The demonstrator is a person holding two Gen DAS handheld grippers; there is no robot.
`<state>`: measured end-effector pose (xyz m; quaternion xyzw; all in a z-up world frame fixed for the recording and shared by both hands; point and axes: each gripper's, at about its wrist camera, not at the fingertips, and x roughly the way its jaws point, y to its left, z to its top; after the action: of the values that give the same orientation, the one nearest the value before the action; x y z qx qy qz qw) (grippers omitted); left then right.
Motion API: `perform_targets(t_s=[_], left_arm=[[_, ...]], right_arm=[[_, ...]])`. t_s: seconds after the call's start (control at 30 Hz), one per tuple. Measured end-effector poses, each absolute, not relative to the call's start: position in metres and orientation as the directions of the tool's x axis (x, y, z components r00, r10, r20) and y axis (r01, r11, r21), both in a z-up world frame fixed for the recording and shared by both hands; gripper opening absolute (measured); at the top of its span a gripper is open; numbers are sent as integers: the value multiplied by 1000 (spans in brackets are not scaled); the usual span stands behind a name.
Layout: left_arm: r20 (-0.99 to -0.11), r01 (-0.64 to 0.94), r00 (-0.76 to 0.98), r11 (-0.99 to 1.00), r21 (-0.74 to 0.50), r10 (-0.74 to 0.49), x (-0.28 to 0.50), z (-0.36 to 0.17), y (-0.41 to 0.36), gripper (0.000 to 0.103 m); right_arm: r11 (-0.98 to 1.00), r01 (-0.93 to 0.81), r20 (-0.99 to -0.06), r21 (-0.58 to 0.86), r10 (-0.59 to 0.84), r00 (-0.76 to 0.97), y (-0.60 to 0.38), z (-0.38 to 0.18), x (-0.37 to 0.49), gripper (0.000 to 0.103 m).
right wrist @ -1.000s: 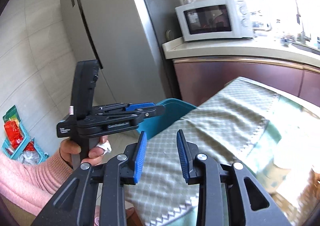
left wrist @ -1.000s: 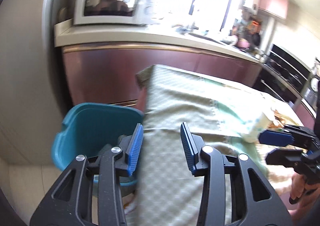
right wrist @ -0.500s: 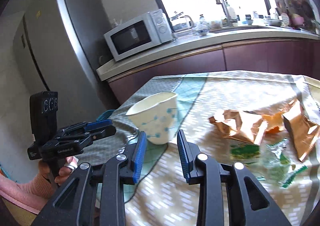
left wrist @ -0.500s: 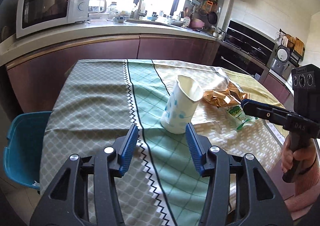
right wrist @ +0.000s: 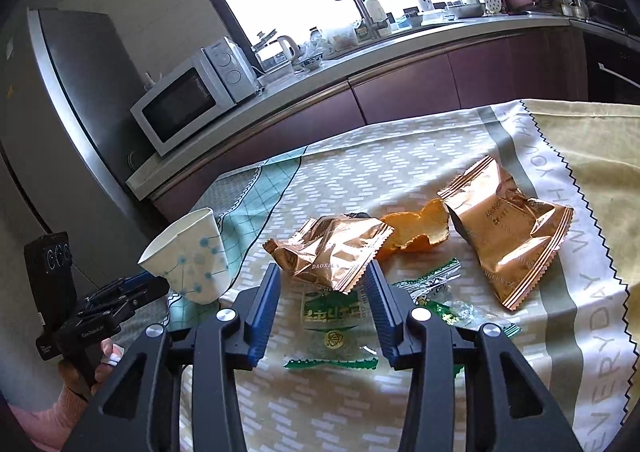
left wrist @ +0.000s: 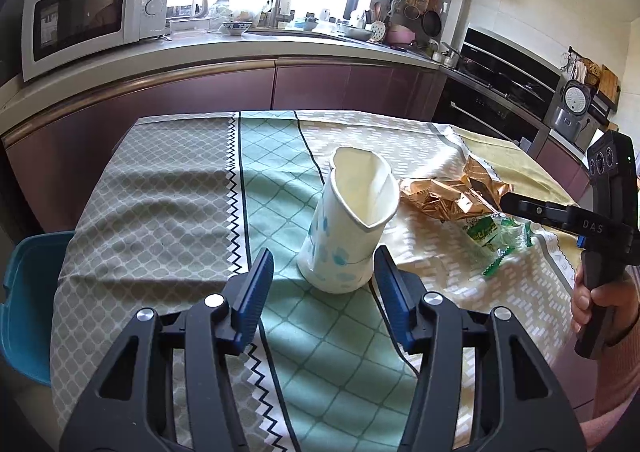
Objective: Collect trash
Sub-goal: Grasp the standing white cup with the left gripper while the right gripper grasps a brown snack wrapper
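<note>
A dented white paper cup (left wrist: 350,226) with blue dots stands on the tablecloth, just beyond my left gripper (left wrist: 324,284), whose jaws are opening with nothing between them. Right of the cup lie a gold snack wrapper (left wrist: 448,197) and a clear green wrapper (left wrist: 496,234). In the right wrist view my right gripper (right wrist: 324,292) hovers over the green wrapper (right wrist: 332,322), jaws opening and empty. Ahead of it lie a gold wrapper (right wrist: 332,252), an orange peel (right wrist: 420,230) and a second gold wrapper (right wrist: 508,228). The cup (right wrist: 190,258) stands at the left.
A teal bin (left wrist: 28,300) sits on the floor off the table's left edge. Kitchen counter with a microwave (left wrist: 86,15) runs behind the table; a fridge (right wrist: 76,99) stands at the left. A person's hand (left wrist: 596,300) holds the right gripper's handle.
Both grippers swung from the bin side to face the table's trash. Both jaws have widened. The left one came closer to the cup, the right one over the green wrapper.
</note>
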<state>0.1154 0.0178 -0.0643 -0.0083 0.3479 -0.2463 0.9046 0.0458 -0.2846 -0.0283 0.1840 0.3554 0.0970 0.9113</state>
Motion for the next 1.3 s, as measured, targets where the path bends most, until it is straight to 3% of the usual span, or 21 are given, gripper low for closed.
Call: perform_targets(t_s=[0.2, 0.43, 0.6, 0.9, 1.3], left_arm=[[-636, 434, 628, 880, -192, -449, 123, -67, 10, 49], [-645, 441, 605, 871, -217, -467, 130, -70, 5, 32], [-643, 440, 600, 868, -232, -476, 132, -70, 5, 31], [-625, 437, 611, 865, -245, -486, 129, -63, 12, 30], [-595, 436, 627, 859, -267, -503, 122, -55, 28, 29]], right_arm=[[885, -30, -603, 465, 342, 720, -292, -35, 56, 45], [860, -16, -611, 509, 375, 697, -294, -44, 66, 46], [844, -14, -611, 536, 400, 683, -294, -48, 72, 45], [819, -38, -581, 573, 438, 686, -291, -49, 69, 14], [847, -122, -534, 517, 430, 728, -282, -20, 52, 8]])
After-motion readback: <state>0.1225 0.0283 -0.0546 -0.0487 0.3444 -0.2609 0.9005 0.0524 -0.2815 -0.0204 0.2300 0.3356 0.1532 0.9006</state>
